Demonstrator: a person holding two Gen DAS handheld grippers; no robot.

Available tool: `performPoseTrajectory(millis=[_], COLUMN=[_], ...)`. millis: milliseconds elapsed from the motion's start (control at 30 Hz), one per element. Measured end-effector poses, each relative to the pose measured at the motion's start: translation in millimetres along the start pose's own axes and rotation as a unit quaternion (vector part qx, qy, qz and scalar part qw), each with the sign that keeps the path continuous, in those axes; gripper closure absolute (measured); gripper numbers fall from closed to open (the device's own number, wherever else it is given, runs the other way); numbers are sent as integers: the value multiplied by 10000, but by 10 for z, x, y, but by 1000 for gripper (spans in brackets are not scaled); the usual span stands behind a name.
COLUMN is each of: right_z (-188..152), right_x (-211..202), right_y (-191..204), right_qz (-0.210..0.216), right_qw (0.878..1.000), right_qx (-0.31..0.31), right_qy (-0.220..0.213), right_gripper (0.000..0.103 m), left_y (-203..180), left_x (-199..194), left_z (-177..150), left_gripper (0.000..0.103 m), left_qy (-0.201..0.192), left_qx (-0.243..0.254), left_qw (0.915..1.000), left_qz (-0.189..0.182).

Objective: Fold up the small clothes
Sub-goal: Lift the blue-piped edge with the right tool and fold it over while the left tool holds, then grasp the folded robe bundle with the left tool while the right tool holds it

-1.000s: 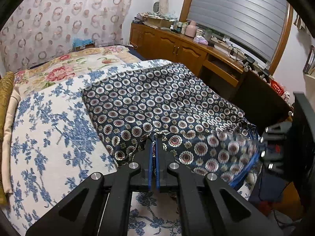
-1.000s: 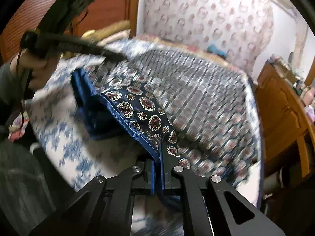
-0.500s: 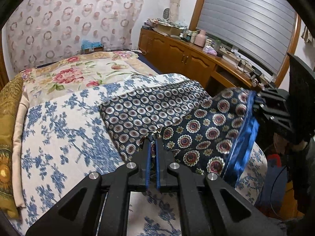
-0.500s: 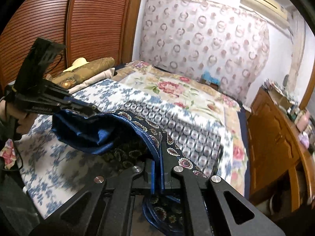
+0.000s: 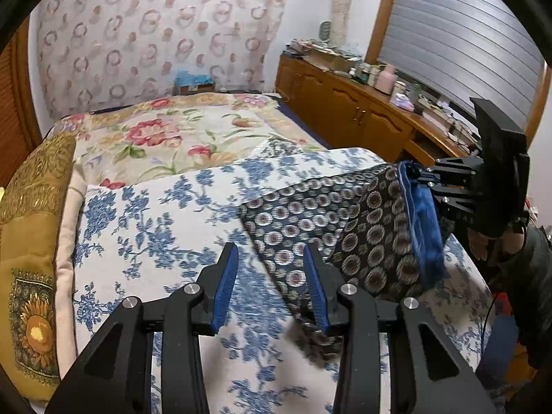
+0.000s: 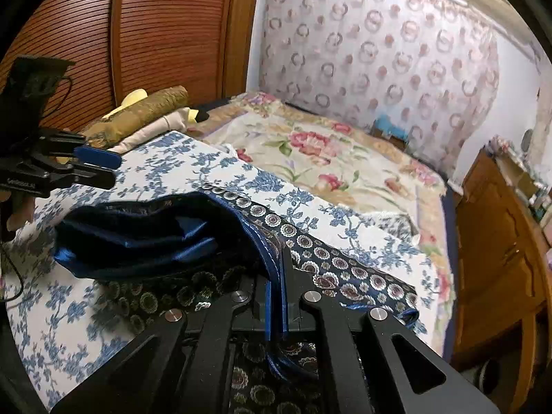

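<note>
Viewing along the left claw first: jaws standing partly apart, having just been opening, nothing pinched between the blue pads. Only bedspread visible through most of the gap; navy patterned garment lying just past the right-hand pad, whether touching it cannot be told. Released, by the look of it, so that this end of the cloth can settle on the bed for the fold. Garment spread on the blue-flowered bedspread, its far end lifted and doubled back, blue lining edge showing. Right claw seen at the picture's right side, clamped on that raised blue edge, holding it above the flat part. Probably carrying the edge across to lay one half over the other.

Viewing along the right claw next: jaws closed tight on the blue-trimmed edge of the garment, trim running straight into the pads. Cloth draping away from the grip: shiny lining bunched and sagging to the left, patterned face trailing flat over the bedspread to the right. Left claw visible at far left, above the bedspread, apart from the cloth, jaws parted and empty. Fold judged part done; raised edge not yet laid down.
</note>
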State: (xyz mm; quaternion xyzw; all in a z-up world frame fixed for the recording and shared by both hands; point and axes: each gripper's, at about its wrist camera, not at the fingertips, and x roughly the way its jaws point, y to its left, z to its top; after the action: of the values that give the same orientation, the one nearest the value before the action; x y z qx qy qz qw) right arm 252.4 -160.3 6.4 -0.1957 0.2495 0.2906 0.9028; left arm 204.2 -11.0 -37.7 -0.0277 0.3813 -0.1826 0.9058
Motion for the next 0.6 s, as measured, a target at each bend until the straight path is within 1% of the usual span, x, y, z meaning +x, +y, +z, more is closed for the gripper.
performPoseTrajectory(millis=[133,167,200,233,267,300,333,367,400,433,467,600], right_z=[97,118,135,156,166,180,192,191,194,196,193,170], right_x=[166,184,191,202,216,230,233,257,256,235,215,11], right_y=[-156,-159,-160,-164,-165,-173,-194,-206,-223,-258,-273,-317], right_qz=[13,-11,-54,-70,-102,-155,-214,-259,-308,-369,-396,-588], right_qw=[9998,9999,9999,9998,9997,9995,9993,9990,9986,9980,9975,9952], right_qx=[208,165,161,204,240,262,306,358,422,513,573,760], right_qy=[40,-2,-30,-32,-32,-35,-37,-31,-33,-51,-71,-203], right_gripper=[99,99,99,96,91,89,83,74,69,61,55,54], left_y=[81,86,83,78,75,76,76,73,67,61,61,50], left_x=[92,116,128,144,153,168,180,191,202,215,226,288], left_z=[-11,-12,-12,-10,-11,-10,-12,-9,-11,-11,-8,19], left_gripper=[63,60,46,38,38,38,38,38,38,38,38,38], left_qy=[90,115,123,114,111,125,137,142,139,144,158,197], left_qx=[-49,-23,-2,14,20,13,9,19,36,46,46,93], left_qw=[9999,9999,9999,9999,9999,9999,9999,9999,9999,9999,9998,9997], left_qz=[-25,-21,11,37,25,-2,-26,-33,-27,-35,-59,-69])
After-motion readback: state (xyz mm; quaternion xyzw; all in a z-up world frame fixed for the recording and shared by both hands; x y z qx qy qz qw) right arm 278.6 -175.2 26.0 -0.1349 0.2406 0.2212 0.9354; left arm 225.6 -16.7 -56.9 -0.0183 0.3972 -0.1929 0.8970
